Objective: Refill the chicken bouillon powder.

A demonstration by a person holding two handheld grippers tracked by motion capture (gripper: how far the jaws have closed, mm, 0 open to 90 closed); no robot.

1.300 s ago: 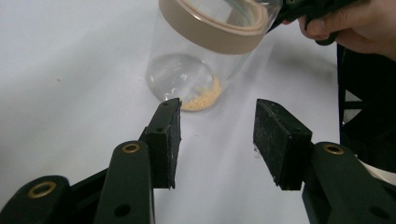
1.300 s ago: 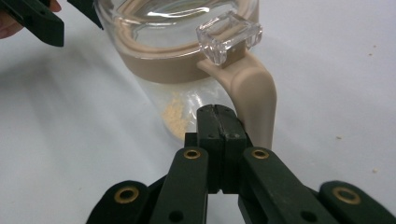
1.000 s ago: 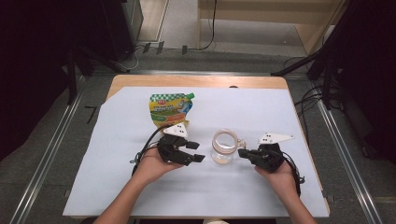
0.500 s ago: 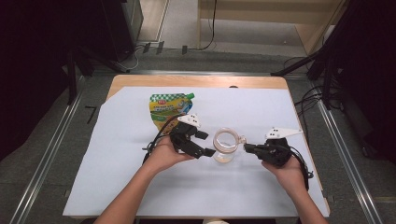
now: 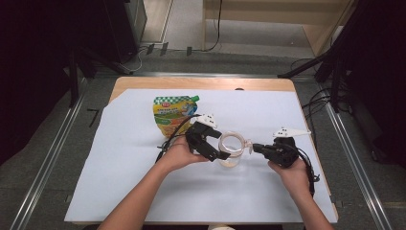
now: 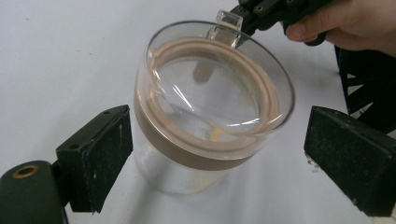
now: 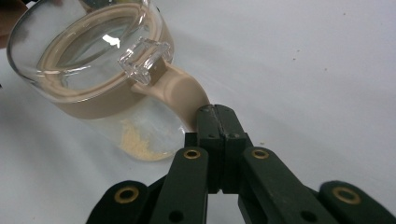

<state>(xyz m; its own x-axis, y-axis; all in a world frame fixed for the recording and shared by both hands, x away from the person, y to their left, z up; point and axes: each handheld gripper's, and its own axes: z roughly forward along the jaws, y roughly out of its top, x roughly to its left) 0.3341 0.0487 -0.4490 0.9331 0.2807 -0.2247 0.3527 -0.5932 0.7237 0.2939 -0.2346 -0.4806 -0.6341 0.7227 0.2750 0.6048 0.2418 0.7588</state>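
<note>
Your right claw [image 7: 215, 122] is pressed together on the beige handle [image 7: 180, 91] of the glass jar [image 5: 231, 149], and it holds the jar a little tilted on the white sheet [image 5: 119, 182] of the table [image 5: 201, 84]. Your left claw [image 6: 217, 158] has just been opening and now stands spread wide — one pad on each side of the jar, not touching the glass. Some yellow powder [image 7: 137, 142] lies at the jar's bottom, and the green-and-yellow pouch [image 5: 171, 115] rests behind your left hand [image 5: 179, 153], near it.
</note>
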